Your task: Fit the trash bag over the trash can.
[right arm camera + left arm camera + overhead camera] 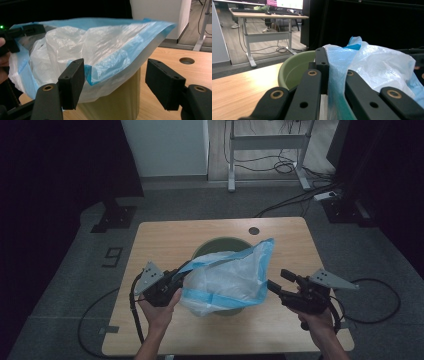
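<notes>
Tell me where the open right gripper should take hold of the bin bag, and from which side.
Probably the blue hem of the bin bag on the side facing the right gripper. That edge hangs free and thin above the green bin, right ahead of the open jaws. Come in level from the bag's right; the left gripper already pinches the opposite edge.

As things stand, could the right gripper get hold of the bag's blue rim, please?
Probably yes. The right gripper is open and faces the bag, and the blue rim hangs just ahead of its jaws with nothing between. The left gripper pinches the far side, over the green bin.
</notes>
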The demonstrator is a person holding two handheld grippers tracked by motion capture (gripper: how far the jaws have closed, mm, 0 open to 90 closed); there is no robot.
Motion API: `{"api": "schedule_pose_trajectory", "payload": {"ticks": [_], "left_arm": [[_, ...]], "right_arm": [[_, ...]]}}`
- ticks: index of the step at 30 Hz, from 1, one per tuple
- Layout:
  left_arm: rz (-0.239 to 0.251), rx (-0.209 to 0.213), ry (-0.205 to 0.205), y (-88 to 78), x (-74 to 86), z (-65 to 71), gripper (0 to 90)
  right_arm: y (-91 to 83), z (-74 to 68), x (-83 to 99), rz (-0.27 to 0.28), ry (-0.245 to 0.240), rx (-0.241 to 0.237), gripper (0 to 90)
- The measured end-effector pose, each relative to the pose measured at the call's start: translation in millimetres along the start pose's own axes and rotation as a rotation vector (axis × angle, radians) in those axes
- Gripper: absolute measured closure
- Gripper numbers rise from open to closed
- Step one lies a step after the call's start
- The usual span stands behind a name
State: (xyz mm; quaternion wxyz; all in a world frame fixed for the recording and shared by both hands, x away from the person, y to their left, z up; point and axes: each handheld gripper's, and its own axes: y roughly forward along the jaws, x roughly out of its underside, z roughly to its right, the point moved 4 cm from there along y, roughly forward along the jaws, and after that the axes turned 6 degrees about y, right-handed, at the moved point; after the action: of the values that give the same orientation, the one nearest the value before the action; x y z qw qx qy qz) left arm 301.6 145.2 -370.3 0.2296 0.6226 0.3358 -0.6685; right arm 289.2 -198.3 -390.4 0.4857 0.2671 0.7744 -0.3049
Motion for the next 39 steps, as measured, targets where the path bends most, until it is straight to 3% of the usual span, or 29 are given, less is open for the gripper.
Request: {"api": "schedule_pose_trajectory", "payload": {"ticks": [11,17,20,26,34,39], "left_arm": [[0.004,-0.003,-0.003,-1.3,1.0,1.0,89.8],[-0.002,-0.015,-0.010,-1.1,4.6,-0.3,89.8],[0.001,-0.018,-0.017,-2.7,5.9,-2.5,89.8],[0.004,-0.009,-0.016,-2.5,4.9,-0.2,89.8],[0.005,0.002,-0.009,0.7,2.6,4.5,89.7],[0.008,0.001,-0.008,1.1,1.3,4.6,89.7]], "right_arm": [[-17.5,5.0,-11.8,0.031,-0.026,0.031,32.4],[-23.0,-1.8,-13.6,0.026,-0.070,0.029,33.3],[-25.3,-2.7,-5.3,-0.006,-0.101,0.036,33.4],[-25.9,-2.2,-5.9,-0.003,-0.094,0.028,33.4],[-5.4,-24.0,-26.8,-0.019,-0.133,-0.019,33.0],[26.0,-24.0,-32.0,-0.067,-0.126,-0.015,32.9]]}}
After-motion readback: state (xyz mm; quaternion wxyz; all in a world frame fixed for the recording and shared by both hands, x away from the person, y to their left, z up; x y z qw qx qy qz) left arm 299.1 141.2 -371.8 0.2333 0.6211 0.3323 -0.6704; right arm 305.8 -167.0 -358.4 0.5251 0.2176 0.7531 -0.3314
